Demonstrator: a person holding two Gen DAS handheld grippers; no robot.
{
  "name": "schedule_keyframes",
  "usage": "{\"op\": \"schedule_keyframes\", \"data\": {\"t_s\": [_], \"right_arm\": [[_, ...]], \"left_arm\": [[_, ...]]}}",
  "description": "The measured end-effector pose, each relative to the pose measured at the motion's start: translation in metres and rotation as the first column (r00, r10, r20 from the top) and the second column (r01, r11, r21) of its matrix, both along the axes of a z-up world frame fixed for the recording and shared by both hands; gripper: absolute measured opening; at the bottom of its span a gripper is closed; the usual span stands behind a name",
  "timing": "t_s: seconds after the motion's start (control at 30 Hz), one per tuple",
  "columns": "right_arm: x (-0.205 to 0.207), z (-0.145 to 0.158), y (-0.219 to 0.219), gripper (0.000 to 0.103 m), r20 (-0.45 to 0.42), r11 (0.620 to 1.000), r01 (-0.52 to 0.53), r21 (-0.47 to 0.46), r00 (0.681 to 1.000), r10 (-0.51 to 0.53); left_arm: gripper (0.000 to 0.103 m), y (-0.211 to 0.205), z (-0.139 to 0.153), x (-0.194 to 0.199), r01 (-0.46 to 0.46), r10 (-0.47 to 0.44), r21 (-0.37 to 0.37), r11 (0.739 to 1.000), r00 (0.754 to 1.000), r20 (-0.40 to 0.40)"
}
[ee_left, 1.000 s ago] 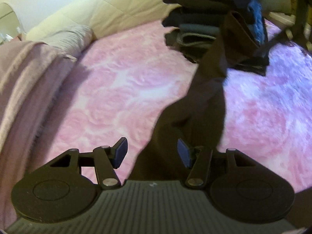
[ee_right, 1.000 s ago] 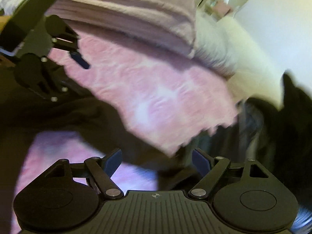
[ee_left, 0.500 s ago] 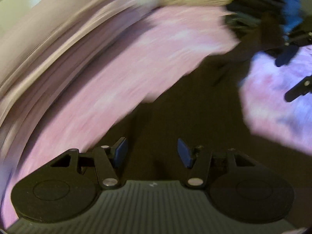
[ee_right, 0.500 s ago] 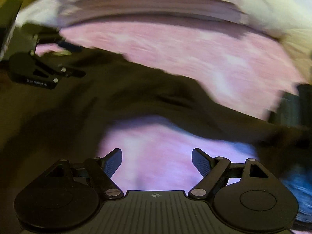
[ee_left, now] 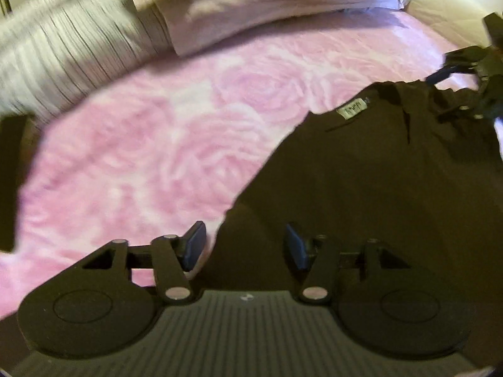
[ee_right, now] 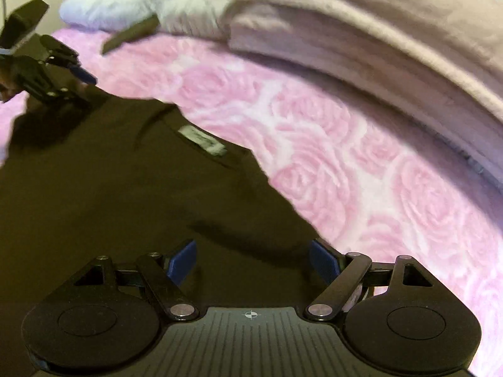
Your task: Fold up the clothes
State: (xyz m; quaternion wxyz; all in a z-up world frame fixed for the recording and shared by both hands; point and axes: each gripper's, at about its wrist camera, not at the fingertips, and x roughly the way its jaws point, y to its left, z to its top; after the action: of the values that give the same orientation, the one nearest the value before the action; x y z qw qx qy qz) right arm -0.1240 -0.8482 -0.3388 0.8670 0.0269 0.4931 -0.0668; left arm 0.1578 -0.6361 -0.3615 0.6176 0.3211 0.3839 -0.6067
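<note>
A dark brown garment (ee_left: pixel 361 172) lies spread on the pink rose-patterned blanket (ee_left: pixel 141 157), its pale neck label (ee_left: pixel 353 109) facing up. My left gripper (ee_left: pixel 245 248) hangs over the garment's left edge. Its jaws are closing, the cloth lies under the gap, and the pads do not press on it. In the right wrist view the same garment (ee_right: pixel 110 188) and its label (ee_right: pixel 201 139) fill the left half. My right gripper (ee_right: pixel 253 264) stands wide open above the garment's right edge, holding nothing. The left gripper (ee_right: pixel 63 72) shows there at the garment's far left corner.
A folded mauve blanket (ee_right: pixel 377 47) and a grey ribbed pillow (ee_left: pixel 63 53) line the far side of the bed. A white pillow (ee_right: pixel 125 6) and a flat dark object (ee_right: pixel 132 33) lie beyond the garment. Bare pink blanket (ee_right: pixel 377 172) stretches to the right.
Both cameras swung away from the stack of dark clothes. The garment, first draped down from the stack, now lies spread flat with its label up. Both grippers' jaws look equally wide as before.
</note>
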Motion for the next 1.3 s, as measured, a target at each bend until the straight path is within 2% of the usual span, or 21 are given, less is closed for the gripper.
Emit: {"op": "schedule_keyframes", "data": {"t_s": [0.07, 0.13, 0.2, 0.23, 0.3, 0.4, 0.5, 0.6, 0.67, 0.7, 0.73, 0.77, 0.8, 0.83, 0.87, 0.9, 1.03, 1.1, 1.2, 1.27, 1.3], "right_arm": [[0.009, -0.011, -0.015, 0.082, -0.029, 1.0, 0.018, 0.009, 0.999, -0.018], [0.017, -0.02, -0.027, 0.081, -0.051, 0.997, 0.051, 0.059, 0.998, -0.048], [0.022, -0.021, -0.035, 0.04, -0.071, 0.991, 0.103, 0.09, 0.993, -0.097], [0.022, -0.016, -0.038, 0.004, -0.079, 0.984, 0.144, 0.107, 0.987, -0.136], [0.025, 0.003, -0.035, 0.005, -0.059, 0.969, 0.181, 0.169, 0.983, -0.173], [0.037, 0.043, -0.003, 0.005, 0.001, 0.986, 0.101, 0.135, 0.995, -0.102], [0.068, 0.068, 0.012, 0.005, 0.054, 0.994, 0.038, 0.106, 0.998, -0.044], [0.111, 0.069, 0.007, 0.005, 0.084, 0.997, 0.036, 0.07, 0.996, -0.042], [0.132, 0.054, -0.002, 0.005, 0.062, 0.996, 0.071, 0.062, 0.995, -0.075], [0.143, 0.045, -0.006, 0.006, 0.049, 0.994, 0.09, 0.059, 0.994, -0.093], [0.148, 0.038, -0.007, 0.016, 0.027, 0.992, 0.121, 0.046, 0.992, -0.123], [0.147, 0.035, -0.003, 0.034, 0.02, 0.988, 0.154, 0.017, 0.988, -0.154], [0.143, 0.035, 0.005, 0.043, 0.034, 0.985, 0.171, -0.011, 0.985, -0.171], [0.136, 0.038, 0.016, 0.057, 0.061, 0.986, 0.165, -0.024, 0.985, -0.164], [0.128, 0.041, 0.028, 0.061, 0.083, 0.988, 0.154, -0.026, 0.985, -0.151], [0.122, 0.043, 0.04, 0.061, 0.095, 0.989, 0.146, -0.021, 0.985, -0.144], [0.109, 0.046, 0.106, 0.062, 0.122, 0.995, 0.086, 0.043, 0.988, -0.09], [0.11, 0.046, 0.145, 0.062, 0.135, 0.994, 0.054, 0.091, 0.989, -0.066], [0.115, 0.045, 0.202, 0.062, 0.153, 0.986, 0.021, 0.163, 0.987, -0.047], [0.126, 0.034, 0.231, 0.062, 0.144, 0.983, 0.015, 0.183, 0.989, -0.042], [0.132, 0.028, 0.245, 0.062, 0.139, 0.982, 0.012, 0.19, 0.99, -0.039]], "left_arm": [[0.007, 0.006, -0.002, -0.001, -0.011, 0.011, -0.019, 1.0, 1.0, -0.013], [0.004, 0.023, 0.006, 0.0, -0.043, 0.042, -0.05, 0.998, 0.999, -0.018], [0.004, 0.043, 0.019, 0.004, -0.076, 0.074, -0.082, 0.994, 0.997, -0.023], [0.004, 0.055, 0.03, 0.008, -0.099, 0.096, -0.102, 0.99, 0.995, -0.033], [0.004, 0.077, 0.054, 0.015, -0.136, 0.133, -0.13, 0.982, 0.991, -0.03], [0.004, 0.103, 0.086, 0.03, -0.16, 0.162, -0.146, 0.976, 0.987, 0.006], [0.004, 0.109, 0.101, 0.06, -0.199, 0.208, -0.148, 0.969, 0.977, 0.045], [0.005, 0.095, 0.095, 0.096, -0.27, 0.284, -0.154, 0.95, 0.956, 0.079], [0.014, 0.085, 0.084, 0.111, -0.309, 0.32, -0.143, 0.94, 0.945, 0.067], [0.025, 0.08, 0.078, 0.118, -0.326, 0.337, -0.136, 0.935, 0.94, 0.06], [0.029, 0.075, 0.073, 0.125, -0.344, 0.353, -0.13, 0.93, 0.934, 0.054], [0.029, 0.076, 0.071, 0.128, -0.351, 0.36, -0.135, 0.926, 0.932, 0.046], [0.029, 0.085, 0.073, 0.129, -0.358, 0.368, -0.146, 0.922, 0.929, 0.045], [0.032, 0.097, 0.075, 0.131, -0.366, 0.377, -0.156, 0.917, 0.925, 0.048], [0.033, 0.11, 0.077, 0.133, -0.376, 0.388, -0.159, 0.913, 0.92, 0.051], [0.038, 0.125, 0.078, 0.137, -0.389, 0.401, -0.154, 0.908, 0.914, 0.056], [0.048, 0.204, 0.07, 0.164, -0.465, 0.469, -0.066, 0.883, 0.869, 0.154], [0.05, 0.24, 0.06, 0.185, -0.527, 0.519, -0.022, 0.85, 0.829, 0.21], [0.052, 0.278, 0.041, 0.224, -0.63, 0.609, 0.005, 0.776, 0.751, 0.255], [0.053, 0.293, 0.027, 0.25, -0.676, 0.659, 0.027, 0.736, 0.726, 0.196], [0.053, 0.295, 0.019, 0.26, -0.683, 0.67, 0.045, 0.729, 0.725, 0.157]]}}
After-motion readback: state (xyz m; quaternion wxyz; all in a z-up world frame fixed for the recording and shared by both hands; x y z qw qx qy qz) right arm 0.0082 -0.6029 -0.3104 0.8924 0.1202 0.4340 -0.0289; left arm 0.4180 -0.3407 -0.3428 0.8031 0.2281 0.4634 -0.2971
